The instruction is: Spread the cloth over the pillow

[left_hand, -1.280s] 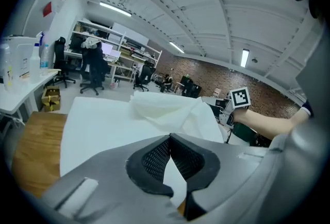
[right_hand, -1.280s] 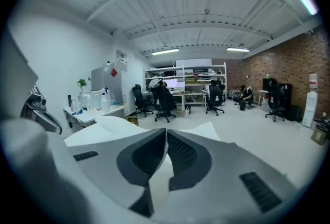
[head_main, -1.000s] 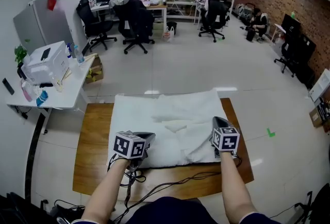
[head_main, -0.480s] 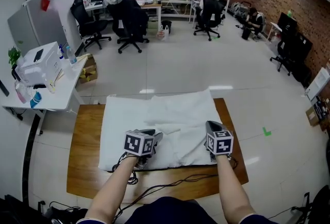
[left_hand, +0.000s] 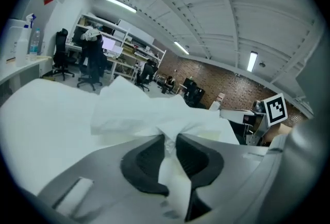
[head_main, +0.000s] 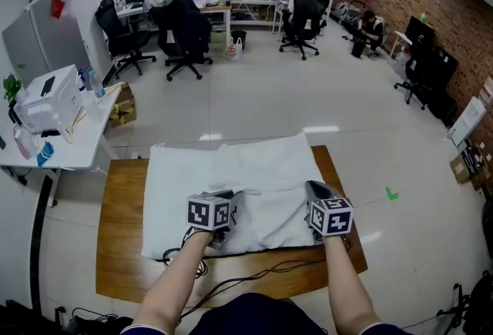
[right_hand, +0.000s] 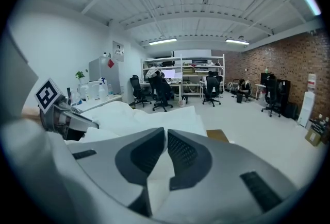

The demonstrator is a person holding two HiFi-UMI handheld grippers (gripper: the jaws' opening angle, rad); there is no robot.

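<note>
A white pillow (head_main: 173, 195) lies on the wooden table (head_main: 115, 249). A white cloth (head_main: 266, 172) covers its right part in rumpled folds. My left gripper (head_main: 231, 196) sits at the pillow's near edge, about the middle. Its jaws have just been closing, and a bunched fold of cloth (left_hand: 154, 115) fills the narrow gap between them (left_hand: 170, 138). My right gripper (head_main: 314, 189) is at the near right corner. Its jaws have just been opening a little, but the pads still pinch a strip of cloth (right_hand: 154, 171) at the tips (right_hand: 165, 133).
Black cables (head_main: 254, 272) trail over the table's near edge. A white desk (head_main: 65, 145) with a printer (head_main: 46, 98) stands to the left. Office chairs (head_main: 181, 33), shelves and seated people are far behind, across open floor.
My left gripper has slid right along the pillow's near edge, from the left corner toward the middle. The right gripper has stayed at the near right corner.
</note>
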